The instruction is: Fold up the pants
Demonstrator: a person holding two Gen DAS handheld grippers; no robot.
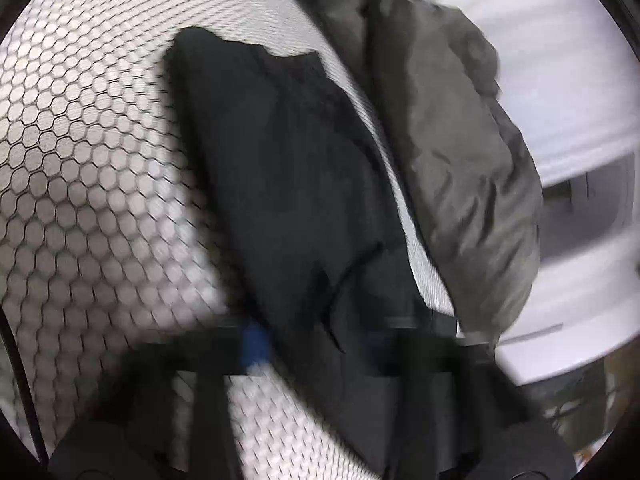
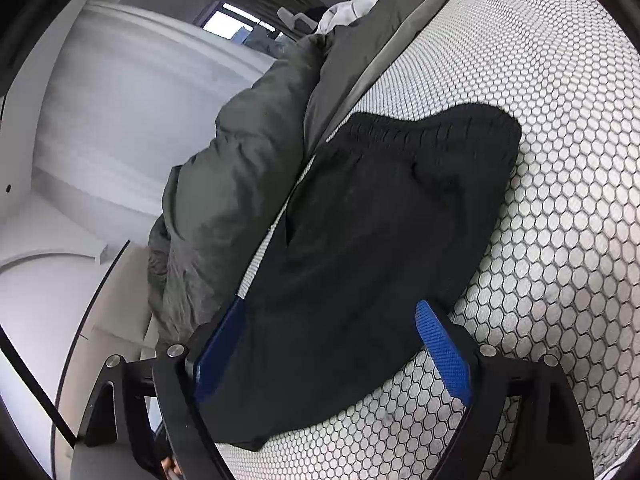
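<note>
Black pants (image 2: 360, 248) lie folded into a compact stack on the honeycomb-patterned bed (image 2: 552, 208), beside a grey duvet (image 2: 224, 184). Folding looks nearly done; next comes a squaring-up or release. Left gripper (image 1: 320, 344), blurred, is closed; right gripper (image 2: 332, 344) hangs wide open astride the near edge, angled downward.

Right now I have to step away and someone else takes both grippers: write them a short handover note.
Left gripper: shut, nothing visibly pinched; its view is blurred.
Right gripper: open, blue pads either side of the near end of the black fabric pants, not pressing.
Pants: lying as a compact, already folded bundle on the white honeycomb-patterned surface, ribbed waistband at the far end, beside a rumpled grey-green quilt.
Done: main folds appear made.
Left: probably a final fold or tidy-up; how many layers there are I cannot tell.
</note>
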